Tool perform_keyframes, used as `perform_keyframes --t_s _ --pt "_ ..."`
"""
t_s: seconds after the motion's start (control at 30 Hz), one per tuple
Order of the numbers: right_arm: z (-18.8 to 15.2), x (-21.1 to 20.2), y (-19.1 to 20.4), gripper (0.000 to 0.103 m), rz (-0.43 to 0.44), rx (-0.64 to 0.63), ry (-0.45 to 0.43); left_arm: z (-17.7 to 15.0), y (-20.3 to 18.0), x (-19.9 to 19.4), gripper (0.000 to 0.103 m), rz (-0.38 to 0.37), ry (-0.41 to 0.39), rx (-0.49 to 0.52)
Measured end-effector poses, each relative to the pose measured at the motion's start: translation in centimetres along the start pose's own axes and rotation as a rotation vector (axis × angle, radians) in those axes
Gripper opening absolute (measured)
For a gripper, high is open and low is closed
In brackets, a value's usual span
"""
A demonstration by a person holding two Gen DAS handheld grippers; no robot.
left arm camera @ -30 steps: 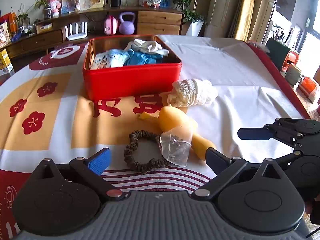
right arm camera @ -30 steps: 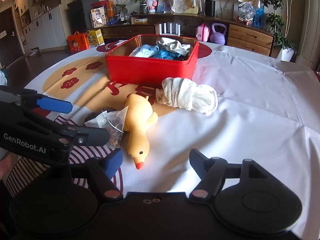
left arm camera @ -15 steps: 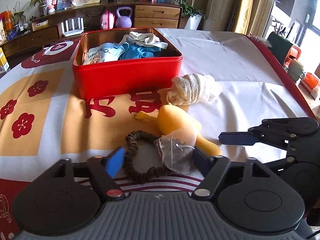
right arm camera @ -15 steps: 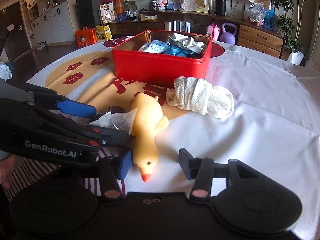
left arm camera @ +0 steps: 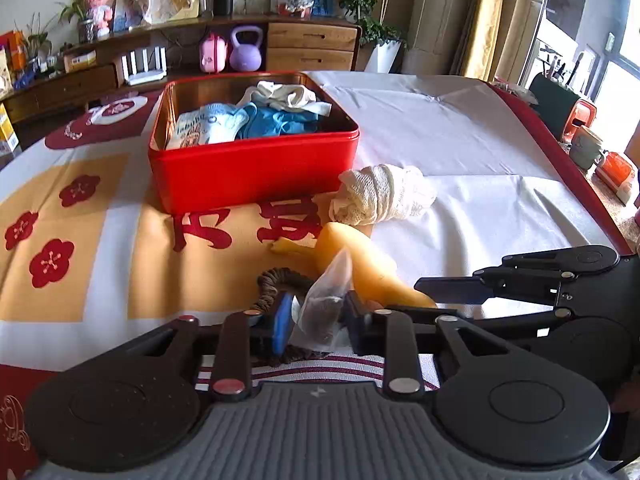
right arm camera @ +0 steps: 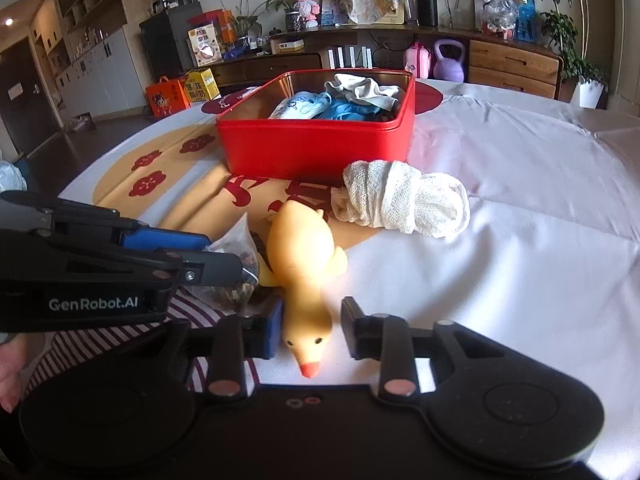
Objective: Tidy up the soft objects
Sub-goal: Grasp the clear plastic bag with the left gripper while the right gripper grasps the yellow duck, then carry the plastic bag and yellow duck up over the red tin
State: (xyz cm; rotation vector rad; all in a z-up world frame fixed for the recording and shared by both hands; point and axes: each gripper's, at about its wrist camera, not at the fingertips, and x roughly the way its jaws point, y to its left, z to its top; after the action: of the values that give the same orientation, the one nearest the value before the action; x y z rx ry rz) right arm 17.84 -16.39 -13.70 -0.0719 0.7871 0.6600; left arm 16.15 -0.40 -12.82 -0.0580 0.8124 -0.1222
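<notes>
A small clear bag point(left arm camera: 324, 308) of dark bits sits upright between the fingers of my left gripper point(left arm camera: 318, 318). Its jaws are closing, and the pads press the bag's sides. A brown scrunchie point(left arm camera: 276, 280) lies under and behind the bag. My right gripper point(right arm camera: 308, 330) straddles the head of a yellow rubber duck point(right arm camera: 300, 256). Its jaws are closing too; the blue pad touches the head and the other pad stands a little off it. A rolled white mesh cloth point(right arm camera: 404, 204) lies beyond the duck. The red tin point(left arm camera: 256, 168) behind holds blue and white garments point(left arm camera: 280, 120).
The two grippers sit side by side, the left gripper point(right arm camera: 224, 256) close to the duck's flank. A hand point(right arm camera: 10, 380) shows at the lower left. White tablecloth point(right arm camera: 500, 280) spreads to the right. A sideboard with a purple kettlebell point(left arm camera: 246, 50) stands behind the table.
Both pairs of jaws have narrowed from wide open. The left pair has come in onto the bag, which now stands taller and narrower. The right pair has drawn in around the duck's head.
</notes>
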Motion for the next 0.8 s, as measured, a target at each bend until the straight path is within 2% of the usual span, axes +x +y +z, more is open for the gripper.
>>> perform_keyframes --t_s 0.17,0.27,0.57,0.8 --pt "0.2 -0.2 0.2 0.021 -0.019 0.021 -0.005 -0.1 0.1 -0.3 0.011 0.005 -0.002 0.012" --pt "0.3 -0.7 0.1 0.021 -0.004 0.058 -0.02 -0.2 0.3 -0.5 0.009 0.003 -0.007 0.002" --pt "0.4 -3.2 -0.3 0.02 0.005 0.167 -0.031 0.3 0.9 -1.9 0.008 0.004 -0.023 -0.041" --pt "0.9 -5.8 0.3 0.02 0.006 0.176 -0.066 0.6 1.5 -3.4 0.008 -0.016 -0.03 -0.078"
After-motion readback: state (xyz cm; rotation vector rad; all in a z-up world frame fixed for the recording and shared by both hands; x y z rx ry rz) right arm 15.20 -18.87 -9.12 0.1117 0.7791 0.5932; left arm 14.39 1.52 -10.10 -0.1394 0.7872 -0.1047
